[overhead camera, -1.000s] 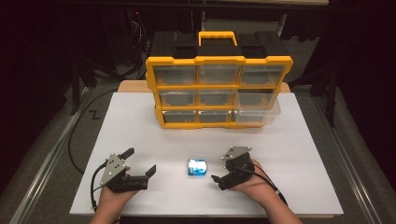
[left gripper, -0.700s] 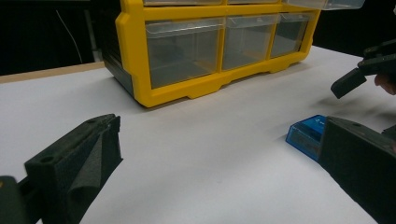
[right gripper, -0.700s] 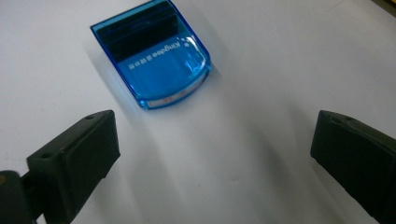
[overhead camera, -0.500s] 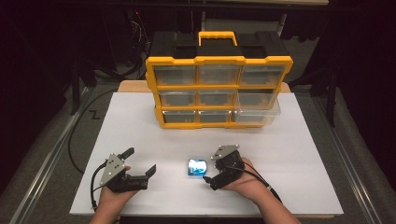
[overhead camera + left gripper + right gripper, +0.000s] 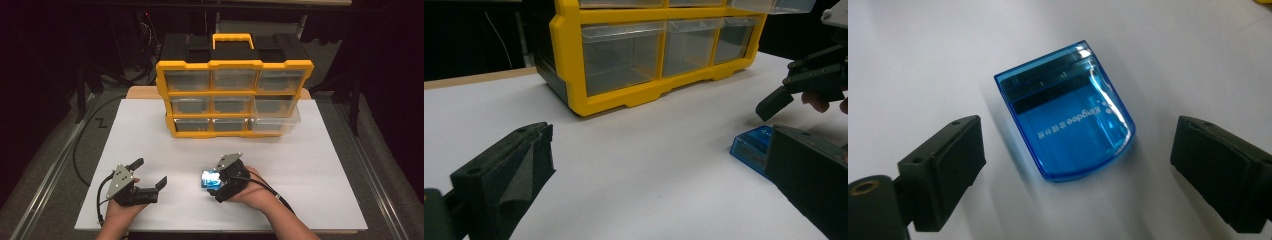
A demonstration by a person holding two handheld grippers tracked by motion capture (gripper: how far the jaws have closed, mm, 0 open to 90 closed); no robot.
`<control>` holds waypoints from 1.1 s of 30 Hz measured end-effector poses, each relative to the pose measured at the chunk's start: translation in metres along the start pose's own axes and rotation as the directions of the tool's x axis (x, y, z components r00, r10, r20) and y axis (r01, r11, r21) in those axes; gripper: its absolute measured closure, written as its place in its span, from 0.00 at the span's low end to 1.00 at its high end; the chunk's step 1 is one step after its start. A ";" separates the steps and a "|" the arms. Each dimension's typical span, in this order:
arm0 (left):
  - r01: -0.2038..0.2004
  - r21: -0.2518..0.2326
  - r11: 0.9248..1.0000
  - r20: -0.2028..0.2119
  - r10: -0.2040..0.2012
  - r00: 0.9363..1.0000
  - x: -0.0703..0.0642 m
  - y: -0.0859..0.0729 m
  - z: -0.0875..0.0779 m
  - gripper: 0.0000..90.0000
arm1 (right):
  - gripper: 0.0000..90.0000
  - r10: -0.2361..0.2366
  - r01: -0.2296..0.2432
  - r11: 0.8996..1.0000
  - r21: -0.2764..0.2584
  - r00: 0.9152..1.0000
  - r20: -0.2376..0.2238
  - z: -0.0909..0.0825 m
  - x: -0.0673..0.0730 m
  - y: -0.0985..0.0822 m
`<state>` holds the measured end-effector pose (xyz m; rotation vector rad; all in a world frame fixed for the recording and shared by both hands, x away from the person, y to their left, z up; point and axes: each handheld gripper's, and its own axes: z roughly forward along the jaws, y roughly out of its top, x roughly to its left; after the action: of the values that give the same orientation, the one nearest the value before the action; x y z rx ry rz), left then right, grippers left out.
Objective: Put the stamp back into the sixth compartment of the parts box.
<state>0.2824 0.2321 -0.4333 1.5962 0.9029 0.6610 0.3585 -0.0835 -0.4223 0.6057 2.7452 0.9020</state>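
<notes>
Blue plastic case [image 5: 1066, 112] lies flat on the white table [image 5: 325, 165], in front of the yellow drawer organizer [image 5: 234, 92]. The right gripper [image 5: 216, 181] sits low over it, jaws closing in a bit but not touching, probably lining up a pinch. The left gripper [image 5: 150, 172] rests nearby, wide open and empty.

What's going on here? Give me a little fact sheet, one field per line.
Surface: white table
Main thing: small blue translucent case, lying flat
Right gripper: jaws open and just closing a little, either side of the case, not touching it
Left gripper: open, holding nothing
Behind: yellow drawer organizer, bottom-right drawer pulled out a bit
</notes>
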 end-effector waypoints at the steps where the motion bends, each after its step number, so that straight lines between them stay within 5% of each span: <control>1: 0.003 -0.001 1.000 -0.002 -0.003 1.000 0.001 0.000 -0.001 0.00 | 0.11 -0.006 0.006 1.000 0.003 1.000 -0.005 0.002 0.001 0.001; 18: 0.004 0.008 1.000 0.002 -0.004 1.000 0.001 -0.001 -0.001 0.00 | 0.26 -0.051 0.053 0.998 0.030 0.996 -0.067 0.014 -0.001 0.018; 33: 0.010 0.006 1.000 0.004 -0.010 1.000 0.000 -0.001 0.000 0.00 | 0.38 -0.088 0.091 0.995 0.035 0.994 -0.058 0.014 -0.001 0.018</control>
<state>0.2821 0.2326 -0.4346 1.5965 0.9102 0.6490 0.3693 -0.0634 -0.4225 0.4660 2.8203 0.8621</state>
